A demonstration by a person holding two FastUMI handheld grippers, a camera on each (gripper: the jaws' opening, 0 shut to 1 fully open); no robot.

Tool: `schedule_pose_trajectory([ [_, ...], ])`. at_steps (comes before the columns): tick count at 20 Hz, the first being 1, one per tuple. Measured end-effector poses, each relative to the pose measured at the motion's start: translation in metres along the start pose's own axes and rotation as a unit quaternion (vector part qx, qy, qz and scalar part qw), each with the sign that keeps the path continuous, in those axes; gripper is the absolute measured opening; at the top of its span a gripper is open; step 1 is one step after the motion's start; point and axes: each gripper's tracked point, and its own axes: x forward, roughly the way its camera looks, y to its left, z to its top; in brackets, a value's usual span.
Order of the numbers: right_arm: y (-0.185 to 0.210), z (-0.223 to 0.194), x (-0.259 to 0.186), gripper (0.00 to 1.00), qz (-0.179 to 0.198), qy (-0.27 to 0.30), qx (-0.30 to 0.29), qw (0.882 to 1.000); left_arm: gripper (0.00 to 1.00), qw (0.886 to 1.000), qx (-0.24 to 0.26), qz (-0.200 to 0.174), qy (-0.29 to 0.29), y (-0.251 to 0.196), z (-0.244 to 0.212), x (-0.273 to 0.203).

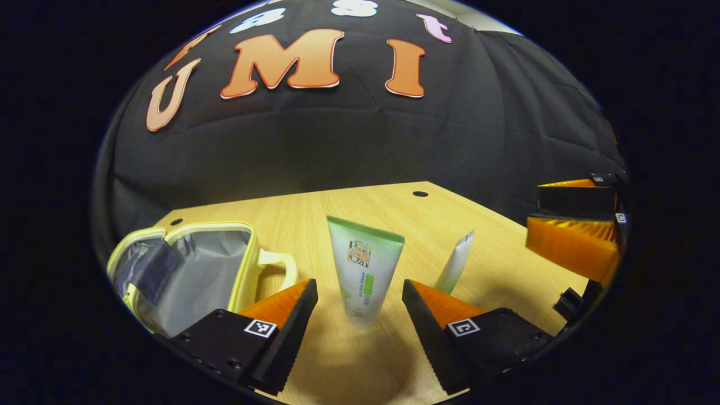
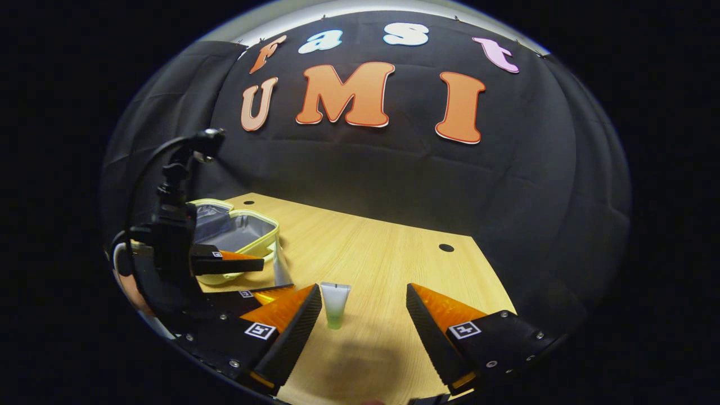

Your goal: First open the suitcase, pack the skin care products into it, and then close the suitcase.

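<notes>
Between the spread fingers of my left gripper (image 1: pixel 357 315) stands the green-and-white tube (image 1: pixel 364 270), upright on its cap, long axis vertical and dead ahead — nothing gripped yet; the open suitcase (image 1: pixel 185 270) lies just to its left and a slimmer white tube (image 1: pixel 457 261) to its right on the table (image 1: pixel 382 208). From the right gripper view, my right gripper (image 2: pixel 363 320) is also wide open and empty, a small tube (image 2: pixel 335 304) standing upright ahead, nearer its left finger — the suitcase lies well apart, far left.
</notes>
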Motion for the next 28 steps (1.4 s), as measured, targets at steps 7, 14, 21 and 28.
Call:
schedule_pose_trajectory([
  [7, -0.006, -0.021, 0.01, 0.96, 0.009, 0.021, -0.004, 1.0, 0.63, 0.999, -0.026, -0.012, 0.021, -0.003, -0.016, 0.028],
  [14, 0.009, -0.036, 0.029, 0.96, 0.041, 0.058, -0.006, 0.997, 0.49, 0.999, -0.042, 0.001, -0.007, 0.005, 0.042, 0.0],
  [21, 0.026, -0.062, 0.047, 0.97, 0.08, 0.109, 0.0, 0.991, 0.49, 0.998, -0.026, 0.035, -0.041, 0.033, 0.123, -0.064],
  [28, 0.055, -0.084, 0.089, 0.75, 0.125, 0.149, 0.018, 0.981, 0.49, 0.993, -0.013, 0.108, -0.047, 0.081, 0.139, -0.125],
])
